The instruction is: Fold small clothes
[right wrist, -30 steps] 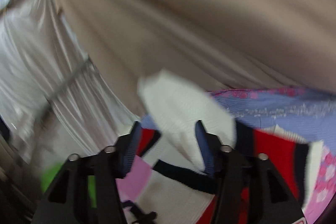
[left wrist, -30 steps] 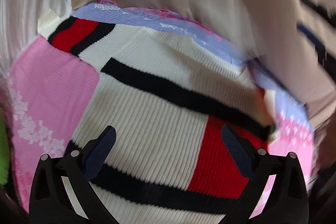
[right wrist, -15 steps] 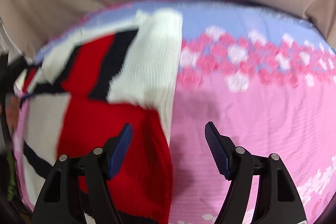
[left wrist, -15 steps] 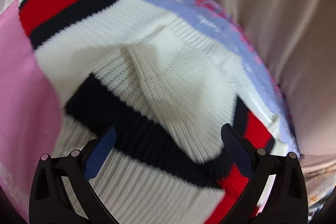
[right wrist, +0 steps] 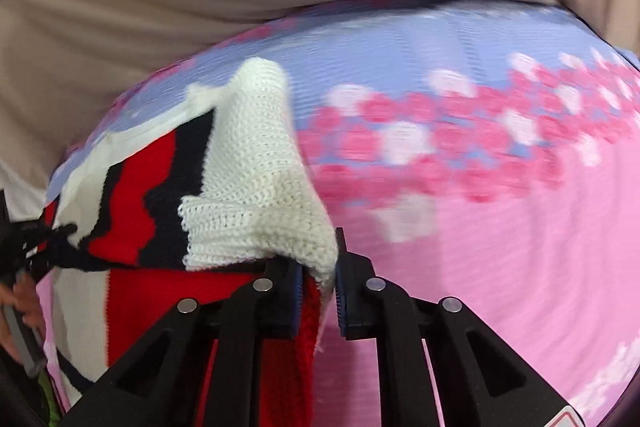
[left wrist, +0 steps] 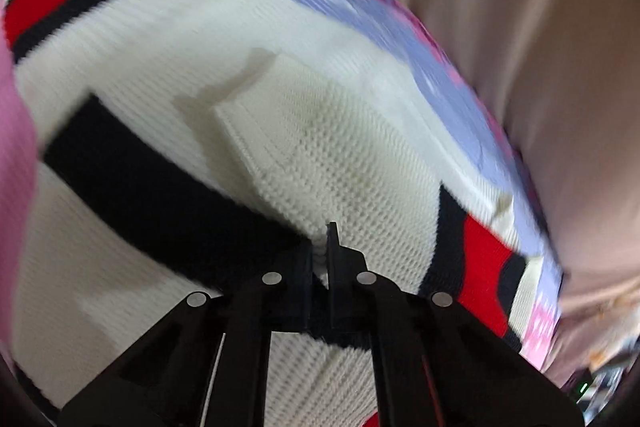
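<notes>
Pink floral sheet [right wrist: 500, 267] underlies the sweater [left wrist: 168, 131]; left tool [left wrist: 319, 259] and right tool [right wrist: 318, 275] each pinch it, mid-fold; next, carry together.

Bright, even light, soft shadows. Both views bend strongly at the rim, with dark corners. Blur smears from 12 to 3 o'clock.

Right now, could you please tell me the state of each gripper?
Left gripper: closed on the sweater.
Right gripper: closed on the sweater's edge.
</notes>
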The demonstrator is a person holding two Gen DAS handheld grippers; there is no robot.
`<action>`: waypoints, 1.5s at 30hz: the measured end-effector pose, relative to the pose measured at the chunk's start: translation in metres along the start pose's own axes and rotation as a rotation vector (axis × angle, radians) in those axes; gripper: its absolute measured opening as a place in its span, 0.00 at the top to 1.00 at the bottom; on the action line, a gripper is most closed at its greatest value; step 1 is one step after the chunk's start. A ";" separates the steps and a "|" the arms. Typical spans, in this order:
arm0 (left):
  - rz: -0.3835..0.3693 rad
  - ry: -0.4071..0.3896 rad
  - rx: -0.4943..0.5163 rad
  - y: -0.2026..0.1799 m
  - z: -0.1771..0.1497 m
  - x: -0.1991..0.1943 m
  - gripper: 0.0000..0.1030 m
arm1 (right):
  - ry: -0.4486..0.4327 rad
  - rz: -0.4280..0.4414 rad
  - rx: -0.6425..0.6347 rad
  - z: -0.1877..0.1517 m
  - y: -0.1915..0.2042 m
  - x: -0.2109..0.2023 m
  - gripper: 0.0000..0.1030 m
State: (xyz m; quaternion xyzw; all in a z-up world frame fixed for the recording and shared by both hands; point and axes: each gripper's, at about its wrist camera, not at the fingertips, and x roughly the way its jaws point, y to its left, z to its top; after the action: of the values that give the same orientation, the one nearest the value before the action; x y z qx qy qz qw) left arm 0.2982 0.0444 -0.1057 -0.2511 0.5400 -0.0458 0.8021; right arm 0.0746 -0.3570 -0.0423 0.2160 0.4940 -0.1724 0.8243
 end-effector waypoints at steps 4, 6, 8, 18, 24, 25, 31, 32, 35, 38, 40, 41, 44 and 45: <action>0.004 -0.024 0.019 -0.016 -0.013 0.005 0.94 | 0.011 -0.008 0.041 0.003 -0.018 0.008 0.90; -0.008 -0.015 0.004 -0.013 -0.009 0.005 0.93 | 0.014 -0.014 0.072 0.005 -0.018 0.018 0.89; -0.039 -0.002 -0.005 -0.006 -0.005 0.001 0.91 | 0.032 -0.004 0.090 0.008 -0.012 0.022 0.87; 0.125 -0.242 -0.185 0.155 0.060 -0.105 0.60 | 0.042 0.005 -0.025 -0.057 0.030 -0.048 0.45; 0.254 -0.318 -0.413 0.267 0.137 -0.128 0.59 | 0.102 0.094 -0.026 -0.098 0.070 -0.067 0.43; 0.270 -0.322 -0.436 0.281 0.149 -0.127 0.59 | 0.113 0.107 -0.032 -0.103 0.078 -0.068 0.41; 0.183 -0.318 -0.594 0.318 0.161 -0.115 0.60 | 0.089 0.080 -0.158 -0.090 0.125 -0.060 0.38; 0.183 -0.323 -0.595 0.318 0.160 -0.115 0.60 | 0.069 0.075 -0.176 -0.077 0.134 -0.056 0.34; 0.200 -0.315 -0.570 0.319 0.162 -0.122 0.60 | 0.039 0.104 -0.229 -0.043 0.165 -0.037 0.30; 0.212 -0.307 -0.560 0.314 0.165 -0.120 0.58 | 0.066 0.170 -0.330 -0.022 0.214 -0.002 0.30; 0.213 -0.303 -0.555 0.311 0.169 -0.113 0.54 | 0.102 0.198 -0.392 -0.021 0.243 0.022 0.29; 0.213 -0.301 -0.553 0.310 0.171 -0.112 0.52 | 0.125 0.200 -0.437 -0.024 0.260 0.037 0.29; 0.204 -0.300 -0.544 0.308 0.176 -0.106 0.51 | 0.113 0.150 -0.540 -0.029 0.292 0.064 0.42; 0.191 -0.301 -0.534 0.307 0.179 -0.103 0.55 | 0.081 0.141 -0.536 -0.025 0.294 0.063 0.52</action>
State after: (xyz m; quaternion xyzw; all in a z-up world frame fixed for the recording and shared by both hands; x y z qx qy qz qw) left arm 0.3547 0.4099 -0.1053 -0.4048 0.4294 0.2109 0.7793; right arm 0.2314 -0.0991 -0.0543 0.0310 0.5384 0.0310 0.8415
